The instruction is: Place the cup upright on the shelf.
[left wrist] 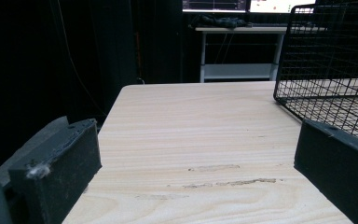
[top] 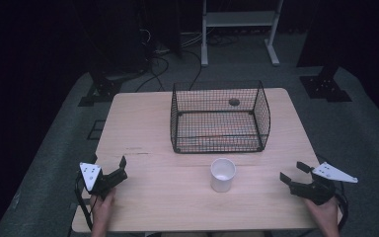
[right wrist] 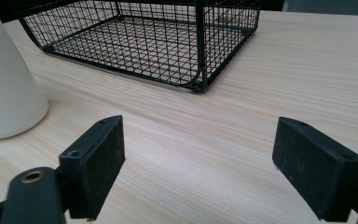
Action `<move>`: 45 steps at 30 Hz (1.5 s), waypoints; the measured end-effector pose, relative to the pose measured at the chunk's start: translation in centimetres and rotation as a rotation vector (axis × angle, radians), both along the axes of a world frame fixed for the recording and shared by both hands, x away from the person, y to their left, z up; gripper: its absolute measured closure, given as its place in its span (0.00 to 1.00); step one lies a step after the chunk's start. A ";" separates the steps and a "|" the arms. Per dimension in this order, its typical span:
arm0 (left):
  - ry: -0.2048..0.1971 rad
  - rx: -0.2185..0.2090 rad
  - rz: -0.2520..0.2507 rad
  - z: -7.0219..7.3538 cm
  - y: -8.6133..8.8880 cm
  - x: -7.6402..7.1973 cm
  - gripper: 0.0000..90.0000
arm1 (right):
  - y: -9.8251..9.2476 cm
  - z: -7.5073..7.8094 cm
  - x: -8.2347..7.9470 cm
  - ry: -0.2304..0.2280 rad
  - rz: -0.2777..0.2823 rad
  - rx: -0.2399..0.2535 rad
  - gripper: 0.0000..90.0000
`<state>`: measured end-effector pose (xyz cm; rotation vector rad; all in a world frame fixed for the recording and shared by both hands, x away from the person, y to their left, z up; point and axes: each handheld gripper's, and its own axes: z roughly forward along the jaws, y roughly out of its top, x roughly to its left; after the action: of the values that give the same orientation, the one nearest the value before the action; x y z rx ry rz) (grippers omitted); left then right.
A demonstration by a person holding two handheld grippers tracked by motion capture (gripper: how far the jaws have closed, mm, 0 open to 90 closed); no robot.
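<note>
From the high view I have both tongs resting low at the near edge of the table (top: 153,197), one at each corner. My left tongs (top: 109,168) sit at the near left, jaws spread wide apart with nothing between them; in the left gripper view they (left wrist: 196,154) frame bare wood, and the wire basket (left wrist: 331,70) rises at the right of that view, its near corner just past the right jaw. My right tongs (top: 292,172) sit at the near right, jaws likewise apart and empty. In the right gripper view they (right wrist: 198,154) point across the tabletop toward the basket (right wrist: 158,42), with the white cup (right wrist: 4,79) at the far left of that view, beyond the left jaw and clear of it.

The cup (top: 222,175) stands upright on the table, mouth up, between my two tongs and somewhat closer to the right ones, touching neither. It stands just in front of the basket (top: 219,118), near the basket's front wall but apart from it. The basket sits at the middle of the table's far half, open at the top. A small dark round spot shows through its back wall; I cannot tell what it is.
</note>
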<state>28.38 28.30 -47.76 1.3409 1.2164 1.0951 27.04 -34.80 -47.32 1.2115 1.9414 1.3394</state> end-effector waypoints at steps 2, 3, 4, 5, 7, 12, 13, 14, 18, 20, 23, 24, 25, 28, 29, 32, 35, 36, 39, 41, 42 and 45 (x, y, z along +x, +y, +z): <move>0.000 0.004 -0.001 0.0 0.0 0.0 0.00 | -0.1 0.0 0.0 0.003 0.001 0.007 0.17; 0.000 0.006 -0.003 0.0 0.0 0.0 0.00 | -0.1 0.0 0.0 0.004 0.000 0.007 0.17; 0.000 0.007 -0.004 0.0 -0.1 0.0 0.00 | -0.1 0.0 0.0 0.007 -0.003 0.008 0.17; 0.000 0.009 -0.005 0.0 -0.1 0.0 0.00 | 0.0 0.0 0.1 0.008 -0.006 0.006 0.17; -0.001 0.008 -0.004 0.0 -0.1 0.0 0.00 | 0.1 0.0 0.0 0.013 -0.010 -0.007 0.17; -0.001 0.005 -0.004 0.0 -0.1 0.0 0.00 | 0.5 0.3 -0.2 -0.001 -0.004 -0.002 0.16; -0.002 0.005 -0.006 0.0 -0.1 0.0 0.00 | 0.6 0.4 -0.3 -0.004 -0.005 -0.004 0.16; -0.003 0.007 -0.009 0.0 -0.1 0.0 0.00 | 0.7 0.5 -0.3 -0.005 0.000 -0.006 0.16; -0.004 0.007 -0.010 0.0 -0.1 -0.1 0.00 | 1.0 0.6 -0.5 -0.004 0.010 -0.002 0.16; -0.004 0.004 -0.009 0.0 0.0 -0.1 0.00 | 1.2 0.7 -0.5 -0.006 0.012 -0.003 0.16; -0.004 0.003 -0.009 0.0 0.0 -0.1 0.00 | 1.4 0.8 -0.7 -0.011 0.018 0.001 0.16; -0.005 0.004 -0.009 0.0 0.0 -0.1 0.00 | 1.4 0.8 -0.7 -0.011 0.020 0.001 0.16; -0.005 0.005 -0.010 0.0 -0.1 -0.1 0.00 | 1.5 0.8 -0.7 -0.012 0.023 0.003 0.16; -0.005 0.005 -0.010 0.0 -0.1 -0.1 0.00 | 1.7 1.0 -0.8 -0.005 0.029 0.012 0.15; -0.004 0.005 -0.010 0.0 -0.1 -0.1 0.00 | 1.8 1.0 -0.9 -0.005 0.032 0.009 0.15; -0.004 0.006 -0.010 0.0 -0.1 -0.1 0.00 | 2.1 1.1 -1.0 -0.003 0.044 0.002 0.15; -0.004 0.008 -0.010 0.0 -0.1 -0.1 0.00 | 2.5 1.4 -0.9 -0.010 0.055 -0.014 0.15; -0.004 0.010 -0.009 0.0 -0.1 -0.1 0.00 | 2.6 1.5 -0.8 -0.009 0.062 -0.018 0.15; -0.004 0.012 -0.009 0.0 -0.1 -0.1 0.00 | 3.1 1.9 -0.5 -0.016 0.075 -0.026 0.15; -0.004 0.012 -0.009 0.0 -0.1 -0.1 0.00 | 3.5 2.1 -0.3 -0.022 0.084 -0.036 0.15; -0.004 0.011 -0.009 0.0 -0.1 -0.1 0.00 | 3.6 2.2 -0.2 -0.024 0.090 -0.039 0.15; -0.004 0.011 -0.010 0.0 -0.1 -0.1 0.00 | 4.1 2.5 0.0 -0.029 0.104 -0.046 0.15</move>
<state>28.29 28.17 -47.77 1.3514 1.2013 1.0984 27.00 -30.65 -44.81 1.0765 2.0279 1.3481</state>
